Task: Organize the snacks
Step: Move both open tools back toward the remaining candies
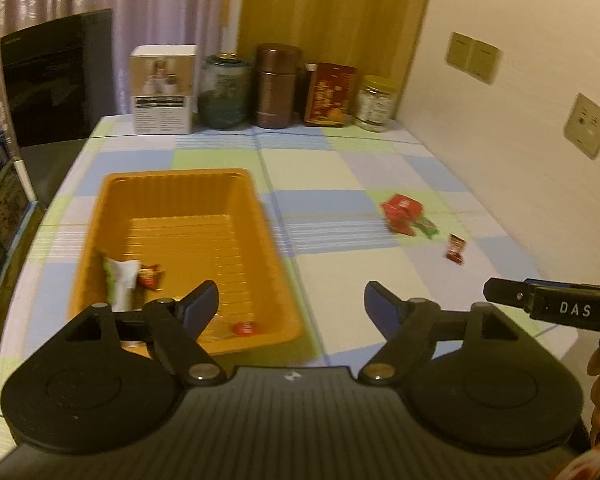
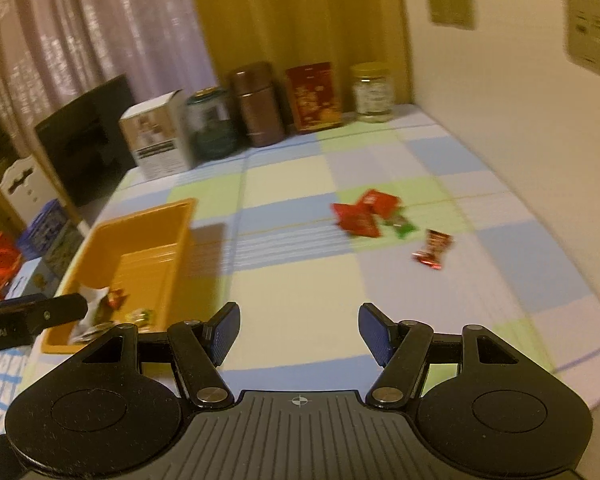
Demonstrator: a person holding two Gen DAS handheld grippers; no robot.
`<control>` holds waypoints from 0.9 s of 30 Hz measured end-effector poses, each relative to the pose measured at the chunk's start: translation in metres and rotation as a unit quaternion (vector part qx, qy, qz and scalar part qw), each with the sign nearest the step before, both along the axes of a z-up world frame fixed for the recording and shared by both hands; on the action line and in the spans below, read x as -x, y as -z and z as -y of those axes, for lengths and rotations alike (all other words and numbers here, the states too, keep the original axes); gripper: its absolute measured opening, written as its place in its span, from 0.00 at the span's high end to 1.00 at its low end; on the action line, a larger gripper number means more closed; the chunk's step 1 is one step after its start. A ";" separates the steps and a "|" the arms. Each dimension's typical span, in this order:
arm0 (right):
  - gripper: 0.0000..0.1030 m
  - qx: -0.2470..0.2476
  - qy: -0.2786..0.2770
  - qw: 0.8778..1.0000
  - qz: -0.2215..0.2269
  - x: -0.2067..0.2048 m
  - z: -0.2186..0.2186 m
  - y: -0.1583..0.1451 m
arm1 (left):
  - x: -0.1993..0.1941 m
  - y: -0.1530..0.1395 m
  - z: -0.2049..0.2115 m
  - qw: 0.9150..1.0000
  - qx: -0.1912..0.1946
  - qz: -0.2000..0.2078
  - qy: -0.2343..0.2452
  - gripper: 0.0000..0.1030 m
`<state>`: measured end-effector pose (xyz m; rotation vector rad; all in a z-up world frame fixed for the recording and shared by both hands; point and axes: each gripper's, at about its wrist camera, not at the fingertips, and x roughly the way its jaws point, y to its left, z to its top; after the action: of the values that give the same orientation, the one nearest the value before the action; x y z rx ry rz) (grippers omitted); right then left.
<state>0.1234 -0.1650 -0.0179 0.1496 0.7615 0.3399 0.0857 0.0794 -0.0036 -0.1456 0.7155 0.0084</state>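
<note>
An orange tray (image 1: pixel 180 184) (image 2: pixel 148 224) lies on the checked tablecloth and holds a white-green packet (image 1: pixel 120 280), a small red-wrapped candy (image 1: pixel 150 276) and a round red sweet (image 1: pixel 245 328). To the right lie red snack packets (image 1: pixel 402 210) (image 2: pixel 364 212), a green one (image 2: pixel 400 226) and a single dark red candy (image 1: pixel 455 248) (image 2: pixel 434 248). My left gripper (image 1: pixel 292 304) hangs open over the tray's near right corner, nothing between its fingers. My right gripper (image 2: pixel 298 332) is open over bare cloth, short of the loose snacks.
Along the back edge stand a white box (image 1: pixel 163 90), a green glass jar (image 1: pixel 226 92), a brown canister (image 1: pixel 278 86), a red tin (image 1: pixel 330 94) and a yellow-lidded jar (image 1: pixel 376 104). A wall (image 1: pixel 520 120) with sockets runs on the right. A dark appliance (image 1: pixel 56 76) sits left.
</note>
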 end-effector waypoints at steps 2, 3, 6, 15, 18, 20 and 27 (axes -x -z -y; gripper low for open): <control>0.36 -0.001 0.014 1.000 -0.001 0.003 0.013 -0.001 | -0.002 0.000 0.012 1.000 0.000 -0.002 0.012 0.21; 0.36 -0.002 0.019 1.000 0.000 0.004 0.018 -0.002 | -0.004 0.000 0.017 1.000 0.000 -0.003 0.017 0.21; 0.36 -0.003 0.032 0.999 0.000 0.006 0.032 -0.003 | -0.007 -0.001 0.028 1.000 0.002 -0.003 0.027 0.21; 0.36 -0.008 0.062 0.998 -0.006 0.003 0.060 -0.001 | -0.017 -0.001 0.050 0.999 0.003 -0.007 0.048 0.19; 0.36 -0.009 0.067 0.998 -0.007 0.000 0.065 0.002 | -0.023 -0.001 0.054 0.998 0.001 -0.008 0.056 0.18; 0.36 -0.012 0.071 0.997 -0.008 -0.003 0.069 0.004 | -0.028 0.000 0.057 0.998 -0.001 -0.008 0.061 0.18; 0.36 -0.013 0.081 0.997 -0.007 -0.024 0.075 0.019 | -0.059 0.006 0.061 0.998 0.002 -0.012 0.069 0.18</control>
<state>0.1478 -0.2398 -0.0364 0.2375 0.7530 0.1958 0.1447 0.0183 -0.0095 -0.0997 0.7485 -0.1242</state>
